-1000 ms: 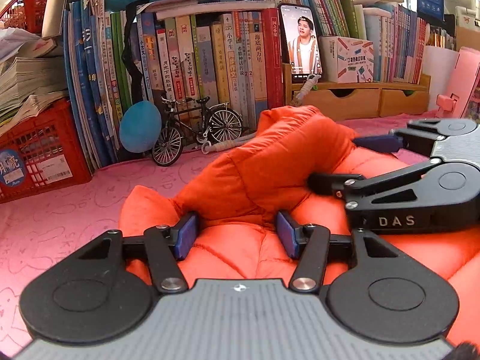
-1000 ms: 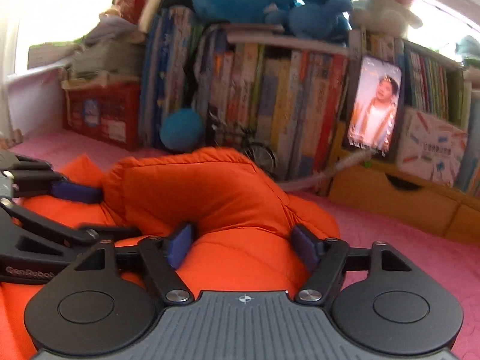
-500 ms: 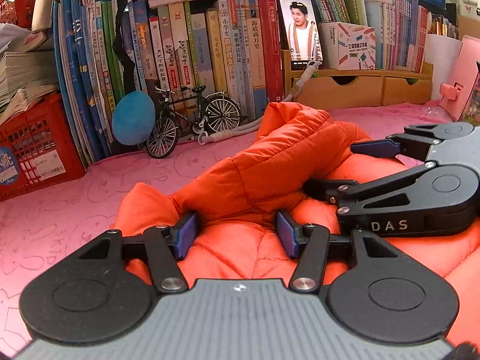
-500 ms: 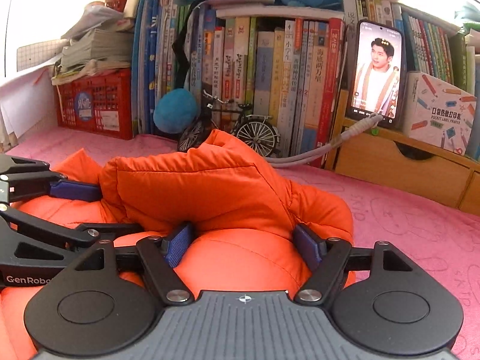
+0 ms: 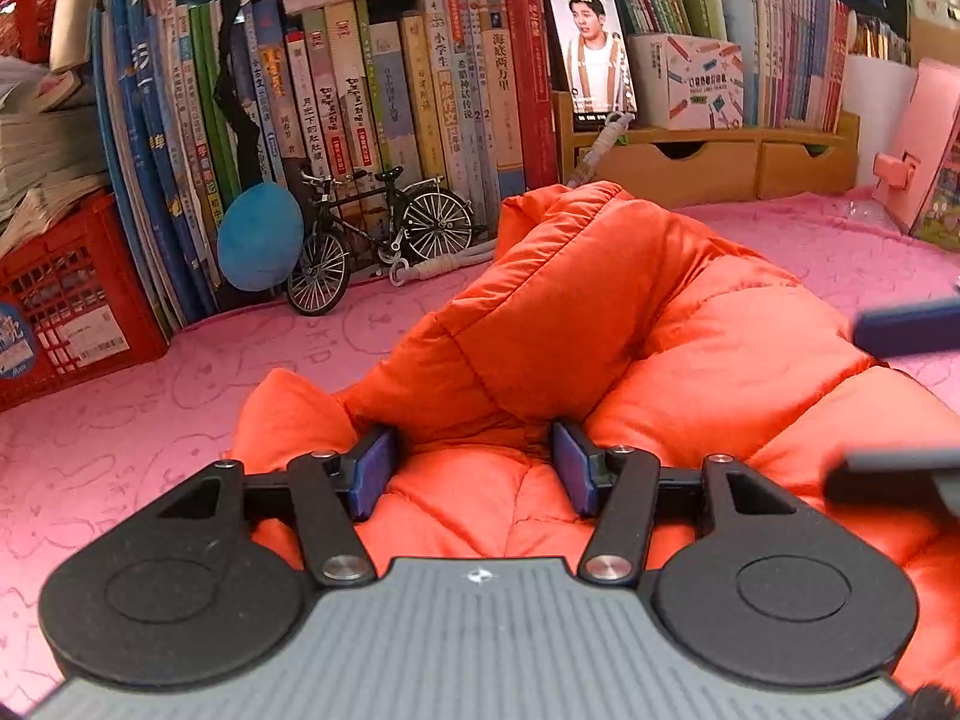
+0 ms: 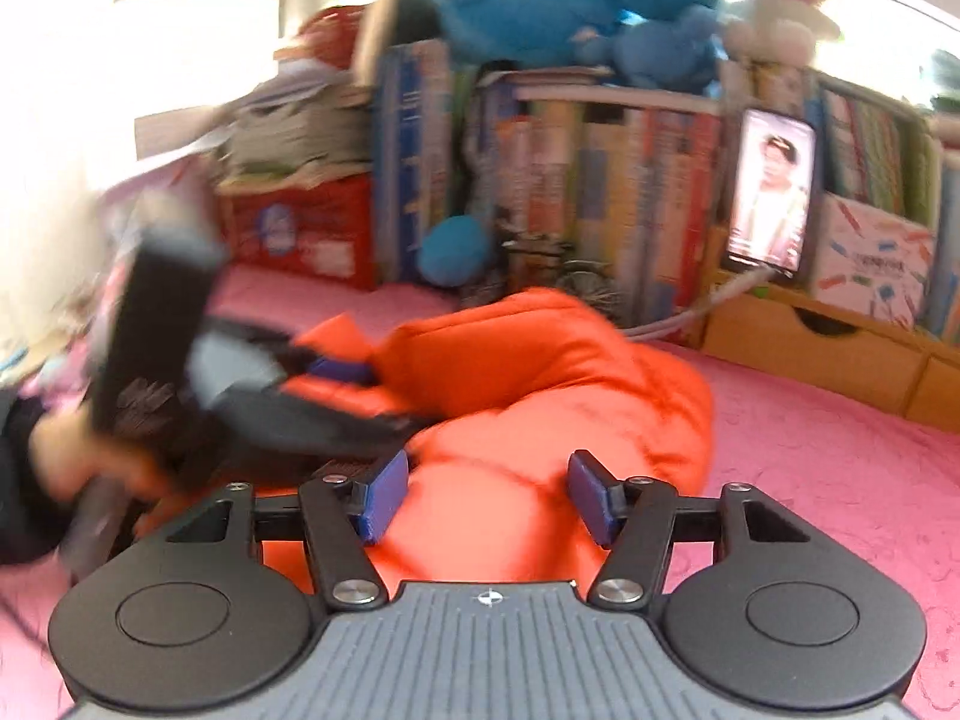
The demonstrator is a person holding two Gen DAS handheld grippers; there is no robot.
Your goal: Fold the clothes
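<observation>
Right hand-held gripper (image 6: pixel 487 495) pulled back off the puffy orange quilted jacket (image 5: pixel 600 324), jaws just narrowing with nothing pinched, left hand-held gripper (image 5: pixel 471 462) clamped on a jacket fold, jacket heaped mid-frame on pink patterned worktop (image 5: pixel 150 396).

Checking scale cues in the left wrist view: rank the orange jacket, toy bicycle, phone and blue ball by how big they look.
1. orange jacket, though nearness inflates it
2. toy bicycle
3. phone and blue ball: too alike to rank
</observation>
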